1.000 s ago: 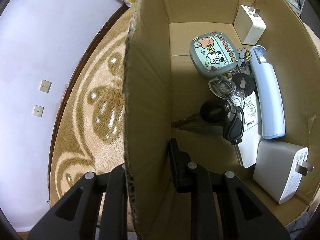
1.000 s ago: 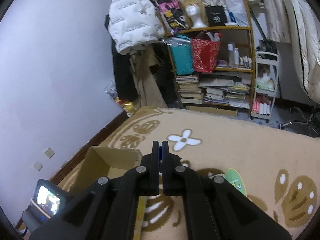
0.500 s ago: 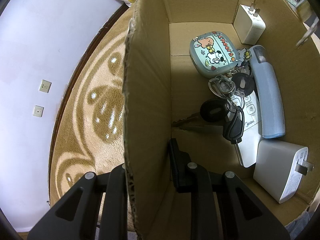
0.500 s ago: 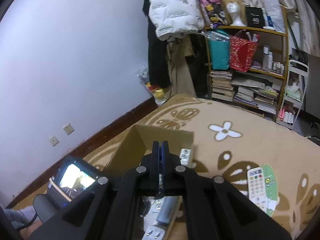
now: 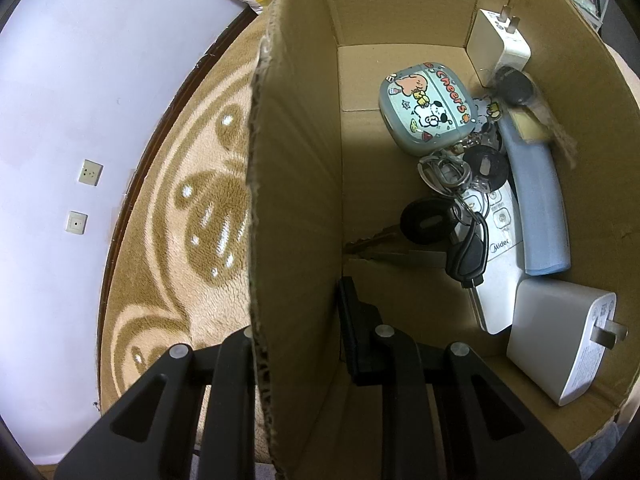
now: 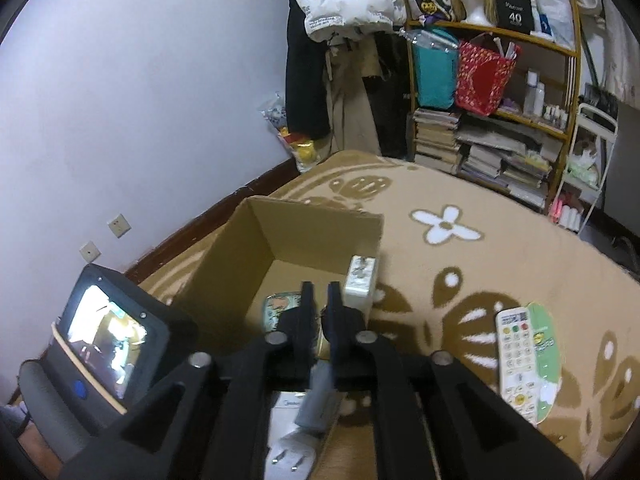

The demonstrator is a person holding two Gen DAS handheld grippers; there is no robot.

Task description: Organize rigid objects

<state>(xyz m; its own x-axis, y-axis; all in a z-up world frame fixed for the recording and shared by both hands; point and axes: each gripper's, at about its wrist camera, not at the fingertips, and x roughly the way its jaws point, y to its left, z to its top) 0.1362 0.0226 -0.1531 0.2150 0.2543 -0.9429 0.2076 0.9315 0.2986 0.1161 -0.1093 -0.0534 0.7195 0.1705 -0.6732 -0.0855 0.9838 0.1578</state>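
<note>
Over the box [image 6: 320,216] on the carpet [image 6: 500,248], your right gripper [image 6: 319,300] hangs with its jaws a narrow gap apart and nothing visibly between them; a key [image 5: 516,86] lies blurred on the pile below, atop the blue stick [image 5: 536,200], and looks just dropped. Your left gripper [image 5: 298,340] is clamped on the box's left wall, one finger inside, one outside, steadying it. Inside lie two chargers [image 5: 560,336], a cartoon case [image 5: 426,108], a key bunch [image 5: 448,200] and a white remote [image 5: 496,248], all crowded along the right side.

What seems left is the second remote [image 6: 516,360], out on the carpet on a green card [image 6: 548,364], to the right of the box and of your right gripper. Its long axis runs roughly away from you, close to parallel with your fingers. Your right hand is the nearer and the free one, so swinging right and closing across the remote's narrow width looks the likely move; the jaws probably need to widen first.
</note>
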